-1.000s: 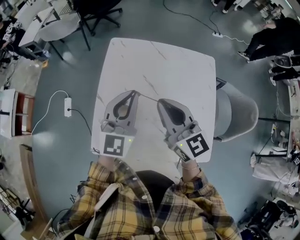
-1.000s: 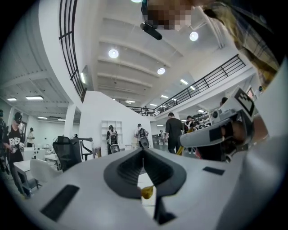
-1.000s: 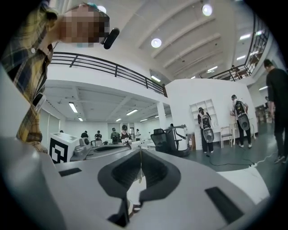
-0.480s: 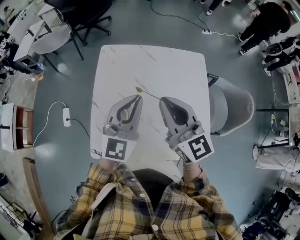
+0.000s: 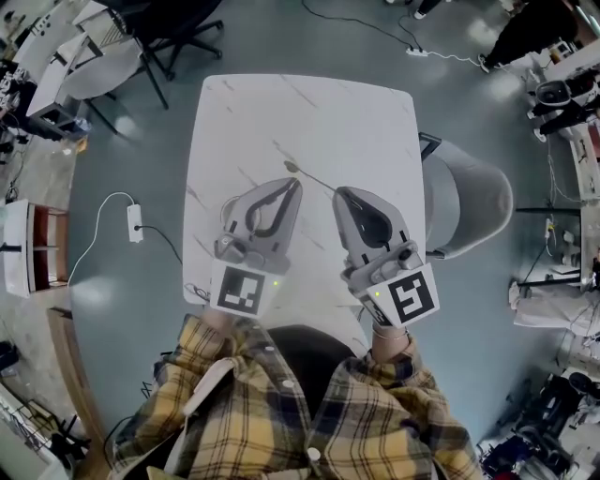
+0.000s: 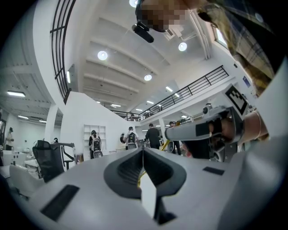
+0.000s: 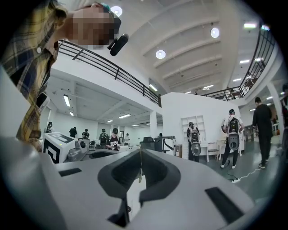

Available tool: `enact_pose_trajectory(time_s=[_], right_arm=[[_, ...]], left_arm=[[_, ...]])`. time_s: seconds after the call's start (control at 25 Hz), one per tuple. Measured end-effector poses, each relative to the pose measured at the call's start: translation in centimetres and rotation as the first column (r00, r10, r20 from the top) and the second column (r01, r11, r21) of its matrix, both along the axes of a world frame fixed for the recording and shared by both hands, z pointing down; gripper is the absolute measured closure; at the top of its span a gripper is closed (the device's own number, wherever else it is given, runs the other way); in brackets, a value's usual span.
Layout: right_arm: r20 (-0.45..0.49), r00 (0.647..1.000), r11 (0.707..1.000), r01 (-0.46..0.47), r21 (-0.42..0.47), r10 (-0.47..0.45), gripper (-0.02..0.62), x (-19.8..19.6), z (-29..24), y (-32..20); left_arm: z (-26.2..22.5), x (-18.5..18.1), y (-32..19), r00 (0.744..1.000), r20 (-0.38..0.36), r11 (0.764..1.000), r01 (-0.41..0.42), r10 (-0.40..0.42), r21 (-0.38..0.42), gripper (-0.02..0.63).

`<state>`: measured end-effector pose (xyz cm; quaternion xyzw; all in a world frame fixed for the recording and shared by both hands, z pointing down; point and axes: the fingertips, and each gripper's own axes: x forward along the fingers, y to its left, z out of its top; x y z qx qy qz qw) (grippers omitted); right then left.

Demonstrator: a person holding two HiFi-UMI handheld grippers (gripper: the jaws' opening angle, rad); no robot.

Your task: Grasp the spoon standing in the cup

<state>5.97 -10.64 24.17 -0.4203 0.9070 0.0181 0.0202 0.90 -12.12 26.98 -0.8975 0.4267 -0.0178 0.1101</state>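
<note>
A thin metal spoon (image 5: 302,172) hangs level above the white marble table (image 5: 356,122), bowl end toward the far left. My right gripper (image 5: 337,192) is shut on its handle end. In the right gripper view the handle (image 7: 140,165) runs as a thin line between the closed jaws of my right gripper (image 7: 140,151). My left gripper (image 5: 298,182) hovers just left of the spoon with its tips together. In the left gripper view my left gripper (image 6: 143,151) has meeting jaws, and a small yellowish sliver sits in their hollow. I cannot make out a cup in any view.
A grey chair (image 5: 469,211) stands against the table's right edge. Black office chairs (image 5: 169,28) and white desks are at the far left. A power strip (image 5: 137,225) with its cable lies on the floor to the left.
Both grippers have drifted slightly right and forward over the table. The spoon has stayed in the right gripper's jaws, and the left gripper's tip has come closer to it.
</note>
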Motion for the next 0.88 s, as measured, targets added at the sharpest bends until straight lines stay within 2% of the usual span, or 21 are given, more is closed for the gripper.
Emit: enact_pose_trajectory(time_s=[0.6, 0.88], right_arm=[[-0.024, 1.000, 1.000, 0.010, 0.025, -0.010, 0.577, -0.7, -0.6, 0.9], [-0.001, 0.999, 0.999, 0.036, 0.034, -0.036, 0.577, -1.1, -1.3, 0.9]], left_arm=[[-0.6, -0.4, 1.0, 1.000, 0.006, 1.000, -0.004, 0.004, 0.029, 0.584], [-0.6, -0.2, 1.0, 1.000, 0.001, 1.000, -0.005, 0.005, 0.026, 0.584]])
